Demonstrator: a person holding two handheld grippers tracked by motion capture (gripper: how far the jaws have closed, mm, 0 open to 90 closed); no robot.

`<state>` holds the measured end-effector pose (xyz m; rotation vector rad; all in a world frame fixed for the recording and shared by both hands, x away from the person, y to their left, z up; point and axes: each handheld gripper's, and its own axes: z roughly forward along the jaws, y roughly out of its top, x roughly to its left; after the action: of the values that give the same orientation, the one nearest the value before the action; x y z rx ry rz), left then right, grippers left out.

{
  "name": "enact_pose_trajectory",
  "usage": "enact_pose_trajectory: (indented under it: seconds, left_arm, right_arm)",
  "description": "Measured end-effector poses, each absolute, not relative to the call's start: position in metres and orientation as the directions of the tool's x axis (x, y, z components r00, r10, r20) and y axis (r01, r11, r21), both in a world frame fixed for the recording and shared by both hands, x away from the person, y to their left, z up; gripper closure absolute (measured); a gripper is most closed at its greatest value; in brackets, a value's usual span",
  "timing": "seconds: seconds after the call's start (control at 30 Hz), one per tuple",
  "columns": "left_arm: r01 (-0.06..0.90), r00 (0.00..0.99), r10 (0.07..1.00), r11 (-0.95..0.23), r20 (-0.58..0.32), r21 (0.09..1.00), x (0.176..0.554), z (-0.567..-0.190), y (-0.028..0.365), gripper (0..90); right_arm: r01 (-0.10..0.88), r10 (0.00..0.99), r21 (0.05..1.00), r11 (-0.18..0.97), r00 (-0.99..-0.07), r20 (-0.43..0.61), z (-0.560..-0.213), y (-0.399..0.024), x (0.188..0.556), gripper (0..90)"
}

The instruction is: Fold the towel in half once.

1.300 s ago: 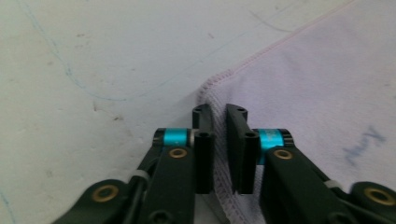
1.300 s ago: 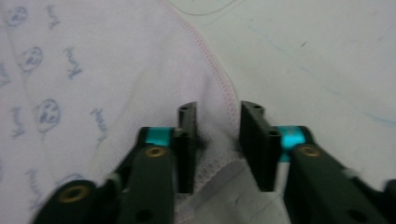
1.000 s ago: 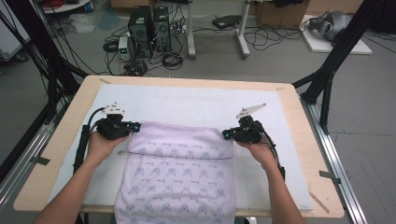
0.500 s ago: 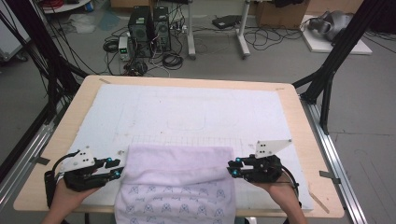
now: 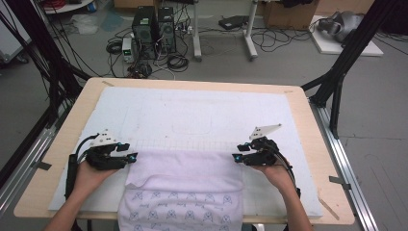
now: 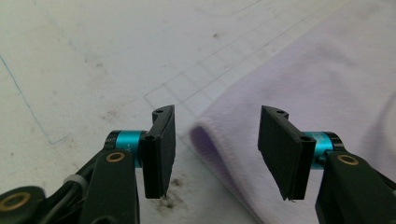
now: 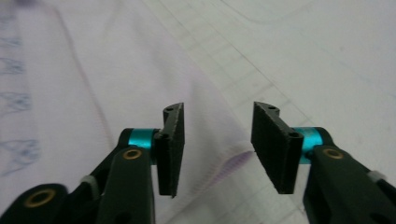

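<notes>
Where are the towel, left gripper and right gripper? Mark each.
towel (image 5: 185, 172): high view, on the plain folded-over top layer.
left gripper (image 6: 215, 149): left gripper view, midway between its open jaws.
right gripper (image 7: 217, 147): right gripper view, midway between its open jaws.

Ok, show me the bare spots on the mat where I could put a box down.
The far half of the mat, beyond the towel, is bare from edge to edge. Narrow wood margins of the table run beside it. The near edge is crowded: towel in the middle, left tongs and right tongs at its corners.
</notes>
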<state>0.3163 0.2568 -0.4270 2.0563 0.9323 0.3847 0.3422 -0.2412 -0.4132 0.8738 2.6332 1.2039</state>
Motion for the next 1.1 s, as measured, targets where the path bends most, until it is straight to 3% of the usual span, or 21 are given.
enact_pose_trajectory:
  seconds: [0.1,0.2,0.27,0.33,0.37,0.43,0.6,0.73,1.0,1.1]
  left_arm:
    - [0.532,0.668,0.740,-0.404,-0.075,0.744,0.331,-0.441,0.252,42.7]
    - [0.531,0.657,0.751,-0.395,-0.070,0.749,0.334,-0.445,0.248,42.9]
    - [0.511,0.684,0.726,-0.412,-0.067,0.754,0.333,-0.445,0.246,54.6]
    - [0.495,0.701,0.711,-0.428,-0.056,0.756,0.330,-0.443,0.242,71.1]
    - [0.486,0.702,0.711,-0.440,-0.038,0.755,0.330,-0.442,0.241,77.9]
    - [0.491,0.693,0.720,-0.432,-0.039,0.756,0.332,-0.442,0.239,82.4]
    - [0.487,0.653,0.757,-0.418,-0.001,0.767,0.347,-0.435,0.236,84.9]
    - [0.464,0.614,0.789,-0.381,0.020,0.800,0.377,-0.404,0.231,85.2]
    - [0.395,0.557,0.825,-0.369,0.101,0.841,0.432,-0.329,0.223,85.6]
    - [0.412,0.555,0.828,-0.363,0.086,0.836,0.446,-0.323,0.219,81.9]
  right_arm:
    - [0.487,0.567,0.693,0.531,-0.812,0.137,-0.426,-0.238,0.354,43.7]
    - [0.509,0.567,0.669,0.542,-0.809,0.156,-0.439,-0.233,0.362,42.9]
    - [0.496,0.565,0.691,0.525,-0.811,0.153,-0.440,-0.234,0.361,62.5]
    - [0.488,0.529,0.697,0.524,-0.829,0.183,-0.444,-0.231,0.360,71.9]
    - [0.474,0.507,0.703,0.530,-0.842,0.185,-0.444,-0.232,0.359,82.0]
    - [0.488,0.497,0.699,0.522,-0.841,0.216,-0.445,-0.232,0.361,83.9]
    - [0.433,0.550,0.725,0.535,-0.831,0.090,-0.429,-0.231,0.367,85.9]
    - [0.401,0.587,0.761,0.511,-0.809,0.033,-0.397,-0.231,0.387,85.9]
    - [0.403,0.662,0.772,0.492,-0.749,-0.032,-0.328,-0.240,0.439,86.2]
    - [0.398,0.675,0.783,0.478,-0.737,-0.037,-0.310,-0.240,0.452,82.5]
